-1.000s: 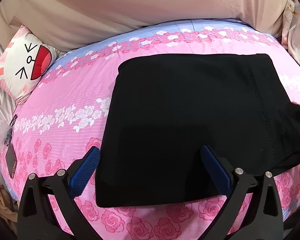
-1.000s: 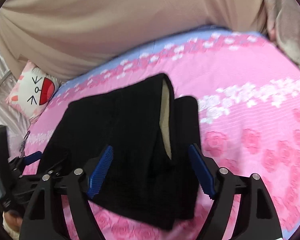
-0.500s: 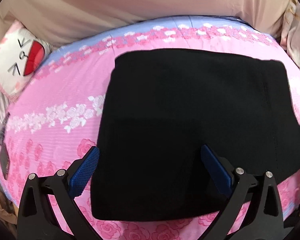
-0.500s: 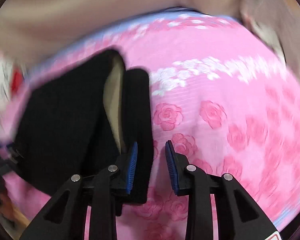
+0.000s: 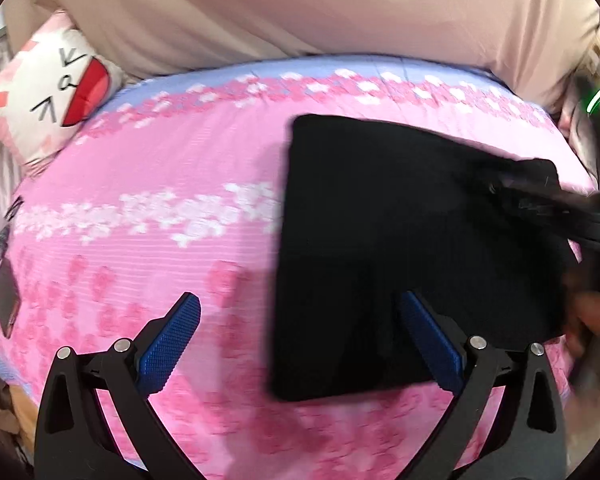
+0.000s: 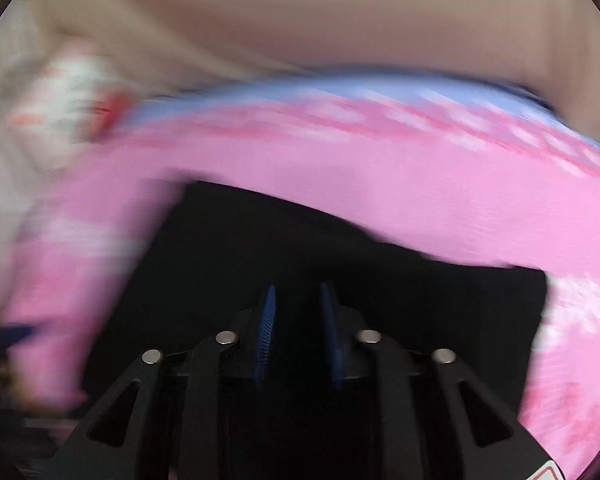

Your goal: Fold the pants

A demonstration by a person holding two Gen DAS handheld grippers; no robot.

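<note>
Here the left tool (image 5: 298,338) hangs wide open over the near edge of the bed (image 5: 140,240), one blue pad above bare pink sheet, the other above the near left part of the pants (image 5: 400,240); it grips nothing. The right tool (image 6: 296,332) has its pads drawn close together with black cloth all around them; a narrow gap shows between the pads, so I judge it pinched on a fold of the pants, though the dark blur keeps me from being sure. The pants lie as a black folded slab toward the right side of the bed, near its front edge.

To do this fold well, the right tool should carry its edge over in one flat sweep and lay it square on the layer beneath, while the left pins or smooths the near left corner so the slab does not slide.

Hard to read: the right side of the slab is smeared by motion, a hand (image 5: 596,320) is cut off at the frame edge, and the right view is blurred throughout. Farther off, a cat pillow (image 5: 48,84) sits at the far left corner
</note>
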